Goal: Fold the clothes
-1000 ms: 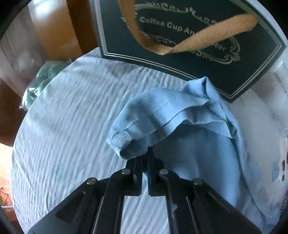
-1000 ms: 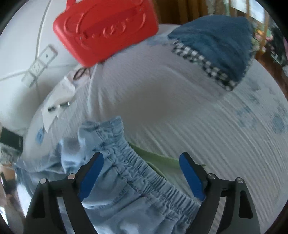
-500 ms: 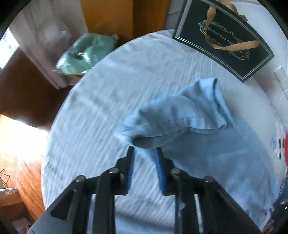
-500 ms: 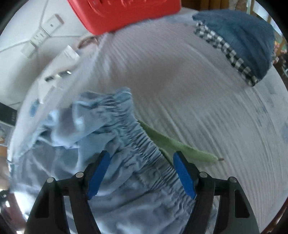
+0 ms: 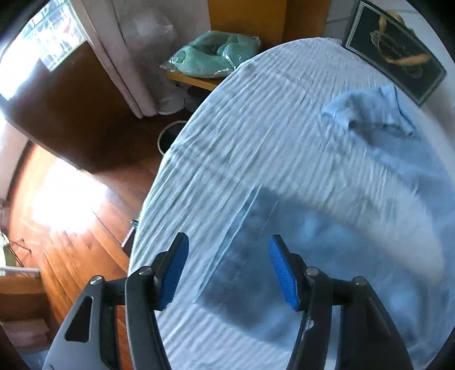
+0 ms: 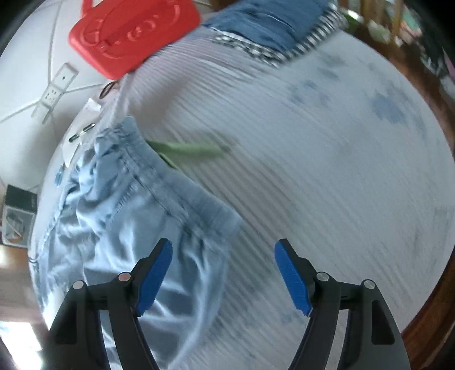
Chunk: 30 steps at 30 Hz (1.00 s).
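A light blue garment lies on the white ribbed tablecloth. In the left wrist view its folded-over end (image 5: pixel 369 113) lies at the far right, well away from my left gripper (image 5: pixel 229 267), which is open and empty above the cloth. In the right wrist view its elastic waistband (image 6: pixel 176 182) runs diagonally at the left. My right gripper (image 6: pixel 223 280) is open and empty, raised above the garment's near edge, with its left pad (image 6: pixel 155 276) over the fabric.
A dark gift box (image 5: pixel 395 54) with a tan ribbon stands at the table's far edge. A red case (image 6: pixel 133 34), folded dark blue clothes (image 6: pixel 273 25) and a green strip (image 6: pixel 187 148) lie on the table. The table edge (image 5: pixel 148 199) drops to wooden floor at left.
My left gripper has let go of the garment's end, opened wide and pulled back towards the table's left edge. My right gripper stayed open and drew back; the garment now lies flatter.
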Motion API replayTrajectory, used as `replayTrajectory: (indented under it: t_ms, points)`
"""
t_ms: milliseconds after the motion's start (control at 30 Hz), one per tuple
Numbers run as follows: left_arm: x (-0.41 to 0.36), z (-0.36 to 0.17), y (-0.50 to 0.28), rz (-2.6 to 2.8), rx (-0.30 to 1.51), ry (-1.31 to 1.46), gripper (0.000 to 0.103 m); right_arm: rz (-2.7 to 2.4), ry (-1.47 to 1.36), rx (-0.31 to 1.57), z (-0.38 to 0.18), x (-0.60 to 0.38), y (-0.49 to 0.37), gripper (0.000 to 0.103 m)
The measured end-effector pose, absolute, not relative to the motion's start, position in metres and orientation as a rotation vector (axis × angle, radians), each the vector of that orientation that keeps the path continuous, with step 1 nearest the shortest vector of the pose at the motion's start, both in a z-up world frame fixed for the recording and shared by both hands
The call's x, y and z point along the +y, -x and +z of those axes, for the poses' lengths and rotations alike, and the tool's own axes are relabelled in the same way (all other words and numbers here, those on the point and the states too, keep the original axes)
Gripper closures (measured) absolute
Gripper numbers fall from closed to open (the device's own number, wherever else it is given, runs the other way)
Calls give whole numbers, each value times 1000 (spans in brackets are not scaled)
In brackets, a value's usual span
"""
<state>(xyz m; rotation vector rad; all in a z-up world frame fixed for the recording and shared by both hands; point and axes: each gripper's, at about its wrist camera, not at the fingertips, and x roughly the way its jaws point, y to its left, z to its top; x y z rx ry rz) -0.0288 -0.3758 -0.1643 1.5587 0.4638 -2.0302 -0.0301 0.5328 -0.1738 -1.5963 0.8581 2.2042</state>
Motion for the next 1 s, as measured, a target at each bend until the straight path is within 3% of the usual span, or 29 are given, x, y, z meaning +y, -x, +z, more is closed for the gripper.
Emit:
replayTrajectory:
  t_ms: [100, 233, 333, 367, 400, 433, 467, 533, 633, 700, 767, 800, 833, 867, 900, 933, 1000]
  points:
    - [-369, -178, 31, -2058, 431, -1577, 45, 2196, 1601, 878, -179, 534, 22, 18]
    - [-362, -187, 44, -2096, 378, -1579, 43, 2220, 1589, 912, -183, 531, 27, 16]
    - [-367, -188, 45, -2061, 466, -1586, 44, 2229, 1607, 905, -189, 519, 36, 16]
    - [-368, -187, 45, -2055, 491, -1593, 49, 2232, 1617, 895, -192, 513, 40, 16]
    - [-368, -185, 46, -2056, 502, -1604, 67, 2235, 1627, 885, -194, 508, 43, 16]
    - [-365, -178, 51, -2079, 488, -1591, 94, 2239, 1639, 868, -196, 502, 45, 18]
    - [-361, -167, 56, -2112, 461, -1565, 98, 2244, 1659, 829, -197, 495, 47, 25]
    - [-354, -147, 68, -2178, 407, -1511, 98, 2253, 1718, 723, -199, 477, 54, 91]
    - [-342, -115, 85, -2273, 325, -1427, 98, 2284, 1655, 710, -184, 474, 53, 100]
    - [-338, -103, 105, -2325, 296, -1400, 98, 2262, 1568, 700, -168, 492, 43, 100]
    - [-338, -102, 125, -2340, 303, -1447, 93, 2239, 1549, 735, -164, 506, 37, 100]
    - [-336, -102, 131, -2329, 309, -1473, 79, 2230, 1554, 765, -165, 512, 34, 100]
    - [-335, -103, 137, -2319, 316, -1500, 56, 2230, 1555, 796, -165, 516, 32, 100]
    - [-334, -101, 135, -2318, 316, -1497, 44, 2243, 1550, 821, -165, 516, 29, 98]
    - [-333, -97, 128, -2326, 313, -1467, 27, 2250, 1542, 834, -164, 515, 25, 93]
    - [-332, -95, 121, -2330, 318, -1454, 21, 2255, 1531, 842, -164, 514, 21, 89]
    - [-333, -96, 103, -2317, 348, -1464, 21, 2250, 1497, 880, -163, 517, 12, 76]
